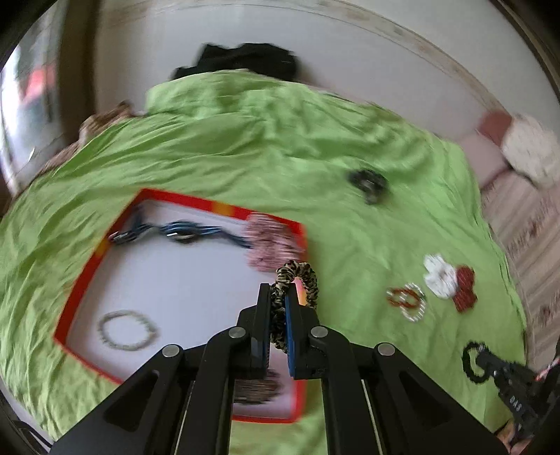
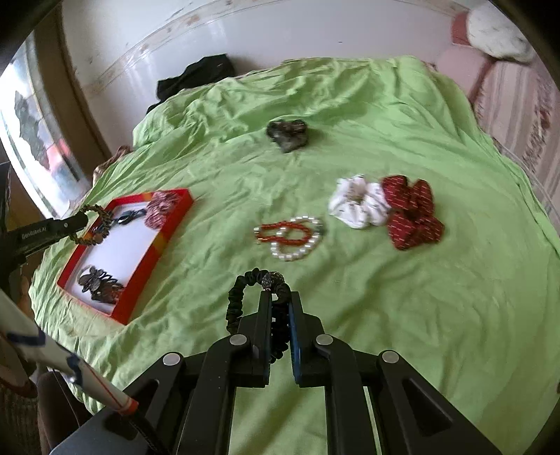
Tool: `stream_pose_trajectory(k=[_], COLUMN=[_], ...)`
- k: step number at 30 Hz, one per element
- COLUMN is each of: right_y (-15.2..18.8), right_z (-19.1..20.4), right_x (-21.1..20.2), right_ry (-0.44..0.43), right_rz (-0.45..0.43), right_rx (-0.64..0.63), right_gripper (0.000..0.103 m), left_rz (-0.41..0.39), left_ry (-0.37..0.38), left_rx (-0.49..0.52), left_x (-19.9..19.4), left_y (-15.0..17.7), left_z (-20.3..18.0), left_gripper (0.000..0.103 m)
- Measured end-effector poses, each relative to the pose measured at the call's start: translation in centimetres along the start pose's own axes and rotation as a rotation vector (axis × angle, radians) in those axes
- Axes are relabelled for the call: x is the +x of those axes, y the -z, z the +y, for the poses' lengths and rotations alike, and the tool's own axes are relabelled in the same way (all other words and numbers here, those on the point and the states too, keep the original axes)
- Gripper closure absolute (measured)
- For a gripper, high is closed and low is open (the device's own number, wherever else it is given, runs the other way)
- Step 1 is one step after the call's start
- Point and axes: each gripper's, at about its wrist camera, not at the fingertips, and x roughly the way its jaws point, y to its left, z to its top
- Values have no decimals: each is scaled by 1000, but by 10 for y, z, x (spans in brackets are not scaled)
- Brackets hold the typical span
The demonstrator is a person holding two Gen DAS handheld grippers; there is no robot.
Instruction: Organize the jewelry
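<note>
Right wrist — rumpled green sheet (image 2: 350,280), white wall (image 2: 280,31)

Green sheet (image 2: 350,315), black cloth (image 2: 196,77) by wall (image 2: 280,31).

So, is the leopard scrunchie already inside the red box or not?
Not yet: the left claw holds the leopard scrunchie above the red box.

Matte black throughout on the left gripper (image 1: 278,297): angular linkage arms are showing round silver pivot pins, and a blue pad is lining one finger. The right gripper (image 2: 280,301) is looking identical, with white lettering running along its side in the left wrist view.
</note>
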Motion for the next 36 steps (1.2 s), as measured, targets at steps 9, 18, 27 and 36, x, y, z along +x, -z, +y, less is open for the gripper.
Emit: stream_pose_trajectory(k=[9,18,27,36], right_y=[-17,-46,-81,-103], right_z=[68,134,205,250], right_x=[25,62,137,204], right_ry=[-36,-98,-155,-162], right_rz=[49,99,195,266], right_rx=[-115,-193,-282,-296], right_gripper=[93,93,93,93], left_rz=[-12,-20,32,69], left_ry=[-32,-75,-38,-81], left_rx=[-229,-276,-256,-264], left_x=[12,40,73,92], left_y=[-9,-17,-26,-26], left_z=[104,145,160,173], left_gripper=[96,96,96,96])
